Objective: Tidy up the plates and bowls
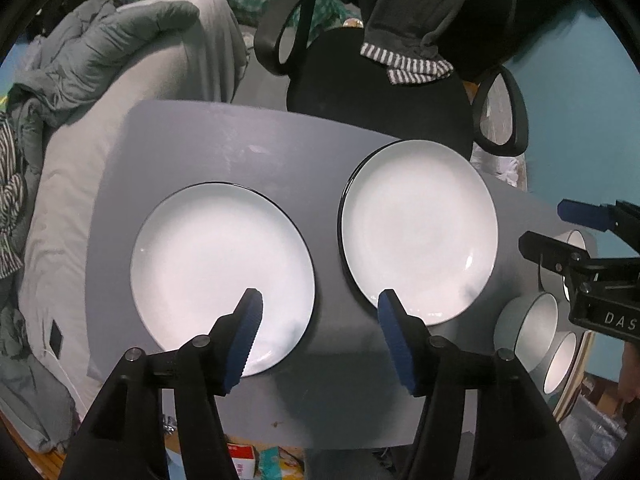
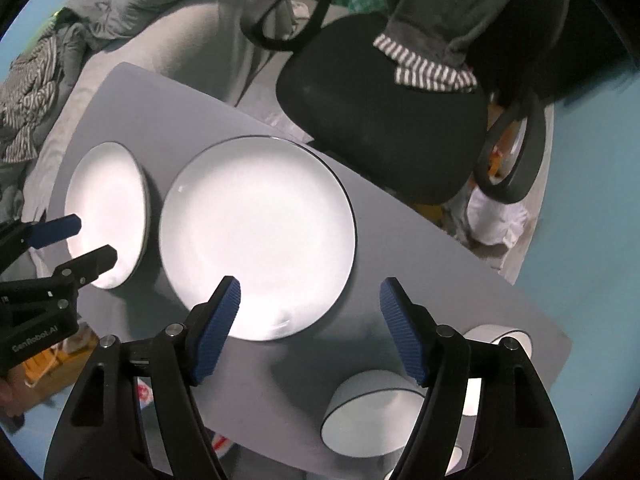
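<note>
Two white plates with dark rims lie on a grey table (image 1: pixel 240 148): the left plate (image 1: pixel 222 276) and the right plate (image 1: pixel 420 232). My left gripper (image 1: pixel 320 308) is open and empty, held above the gap between them. Several white bowls (image 1: pixel 536 332) stand at the table's right edge. In the right wrist view, my right gripper (image 2: pixel 310 300) is open and empty above the right plate (image 2: pixel 258 236), with the left plate (image 2: pixel 106 208) beyond and bowls (image 2: pixel 372 412) near its right finger. Each gripper shows at the edge of the other's view (image 1: pixel 560 228) (image 2: pixel 96 242).
A black office chair (image 1: pixel 376 92) with grey and striped clothes stands behind the table. A bed with grey bedding (image 1: pixel 120 52) lies at the left. Boxes and clutter (image 1: pixel 244 460) sit on the floor below the near edge.
</note>
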`<state>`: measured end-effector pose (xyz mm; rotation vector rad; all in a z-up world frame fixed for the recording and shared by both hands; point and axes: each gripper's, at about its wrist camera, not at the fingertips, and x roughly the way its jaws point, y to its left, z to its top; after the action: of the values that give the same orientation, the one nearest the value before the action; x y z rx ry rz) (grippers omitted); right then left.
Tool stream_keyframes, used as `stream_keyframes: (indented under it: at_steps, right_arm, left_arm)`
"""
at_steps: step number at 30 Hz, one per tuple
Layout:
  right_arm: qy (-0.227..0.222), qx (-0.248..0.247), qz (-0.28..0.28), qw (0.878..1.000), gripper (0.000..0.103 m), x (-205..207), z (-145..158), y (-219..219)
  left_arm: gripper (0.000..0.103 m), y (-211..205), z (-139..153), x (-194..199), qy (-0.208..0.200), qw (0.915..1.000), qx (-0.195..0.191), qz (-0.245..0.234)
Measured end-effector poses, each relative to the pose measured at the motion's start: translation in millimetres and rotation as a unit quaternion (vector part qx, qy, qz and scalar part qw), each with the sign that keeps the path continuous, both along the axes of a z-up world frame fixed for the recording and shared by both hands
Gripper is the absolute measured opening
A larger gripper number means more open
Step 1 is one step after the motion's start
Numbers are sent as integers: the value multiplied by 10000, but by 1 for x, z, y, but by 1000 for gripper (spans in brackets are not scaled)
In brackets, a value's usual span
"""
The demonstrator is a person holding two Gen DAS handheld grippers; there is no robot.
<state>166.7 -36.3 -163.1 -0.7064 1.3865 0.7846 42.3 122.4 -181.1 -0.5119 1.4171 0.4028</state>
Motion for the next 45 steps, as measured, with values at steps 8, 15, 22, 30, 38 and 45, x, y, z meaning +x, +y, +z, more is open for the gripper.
stream_keyframes:
  at_steps: [8,15,22,30,38,45]
  right_arm:
    - [-335,188,179,9991,72,-17,32,4]
    - [-451,297,298,9981,72,-31,49,5]
    - [-557,342,451,9968,72,-41,61,9]
    - [-506,487,591,9958,72,-55,73,19]
    - [-464,521,762,9946,72,-66,72,38]
    - [-396,486,1015,9929,72,-79,60,67]
  left_arm:
    - [61,-1,36,-20,-279,9994,184,-7]
    - [61,12,55,-47,-424,9987,215,176]
    - [61,27,66,-70,-474,9978,303,350]
    - [61,44,65,-97,-480,9966,227,636]
    - [61,64,57,-122,-387,9955,149,849]
    - [61,82,46,-138,-344,9940,45,1040]
